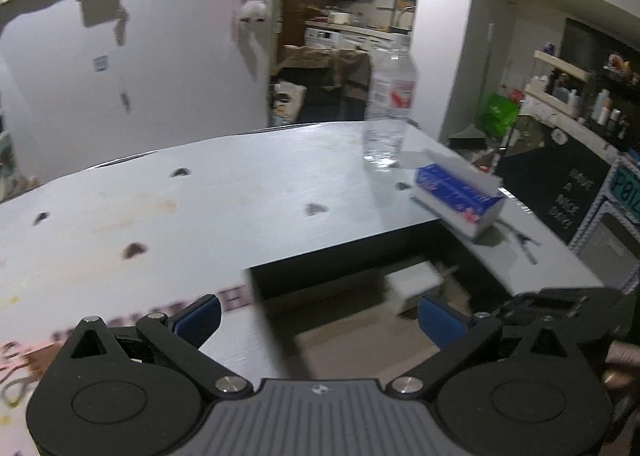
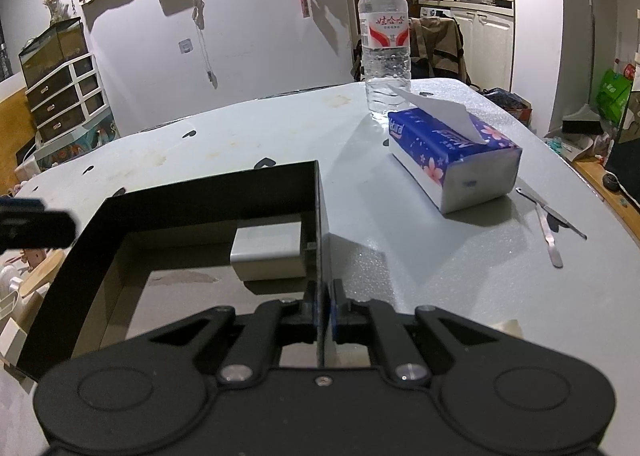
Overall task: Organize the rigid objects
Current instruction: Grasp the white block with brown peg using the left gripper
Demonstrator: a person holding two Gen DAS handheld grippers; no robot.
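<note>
A black open box (image 2: pixel 200 183) sits on the pale table (image 2: pixel 420 256), with a white block (image 2: pixel 268 252) inside it. My right gripper (image 2: pixel 323 314) is shut on the box's right wall. In the left wrist view the box (image 1: pixel 340 256) lies ahead, and my left gripper (image 1: pixel 320 316) is open and empty over its near left corner. A clear water bottle (image 2: pixel 385 39) stands at the table's far side, seen also in the left wrist view (image 1: pixel 390 103). A blue tissue pack (image 2: pixel 452 153) lies in front of it, seen also in the left wrist view (image 1: pixel 460 195).
Metal tweezers (image 2: pixel 548 223) lie at the right of the table, near its edge. A set of drawers (image 2: pixel 68 95) stands at the far left by the wall. A chair with clothes (image 2: pixel 436 47) stands beyond the table.
</note>
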